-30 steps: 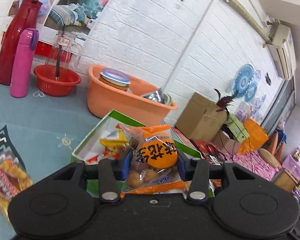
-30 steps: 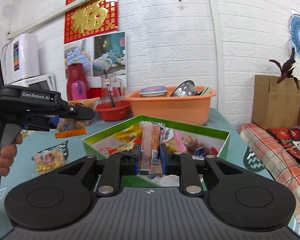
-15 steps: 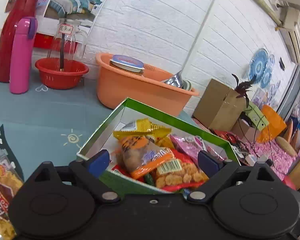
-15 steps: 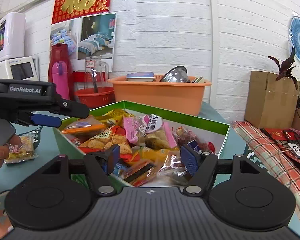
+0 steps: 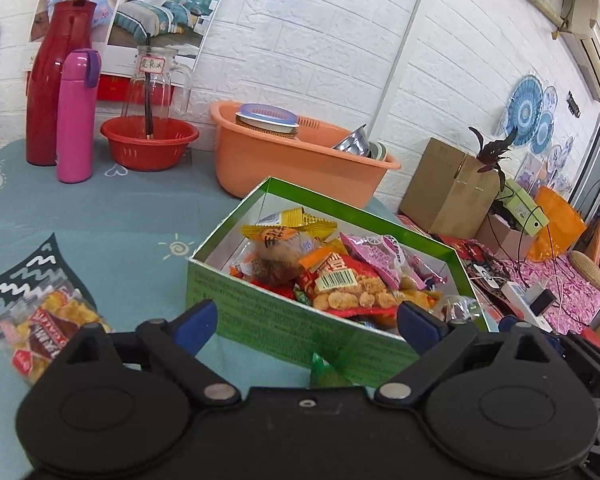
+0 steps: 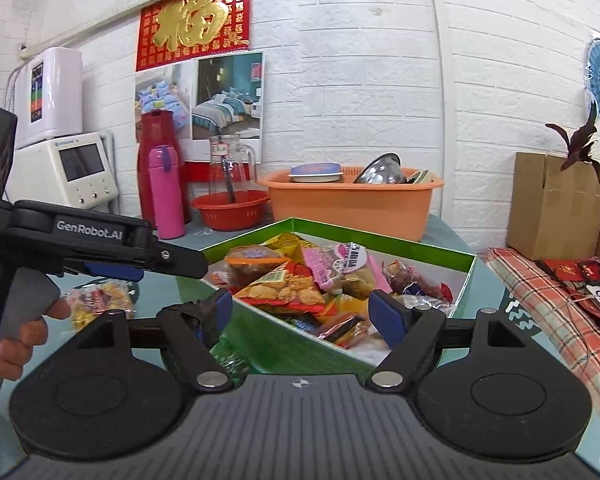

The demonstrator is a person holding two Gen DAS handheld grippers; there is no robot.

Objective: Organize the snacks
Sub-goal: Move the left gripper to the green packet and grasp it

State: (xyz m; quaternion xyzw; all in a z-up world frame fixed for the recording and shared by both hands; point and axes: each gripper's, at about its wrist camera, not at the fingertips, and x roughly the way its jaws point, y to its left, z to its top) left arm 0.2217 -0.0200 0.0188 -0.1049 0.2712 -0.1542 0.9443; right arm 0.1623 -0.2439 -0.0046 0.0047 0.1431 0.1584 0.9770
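Lived-in home, a cluttered domestic room. White brick-pattern wall [image 6: 360, 92] hung with a red-and-gold paper banner [image 6: 194, 20] and bedding posters [image 6: 228, 96]; teal patterned tablecloth [image 5: 100, 216] under a tall red thermos jug [image 5: 58, 80], pink flask [image 5: 76, 116], orange plastic wash basin [image 5: 292, 168] of dishes; wall-mounted air conditioner [image 5: 590, 40].

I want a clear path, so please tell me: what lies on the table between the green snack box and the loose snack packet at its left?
Only bare teal tablecloth lies between green snack box and loose snack packet, per left wrist view.
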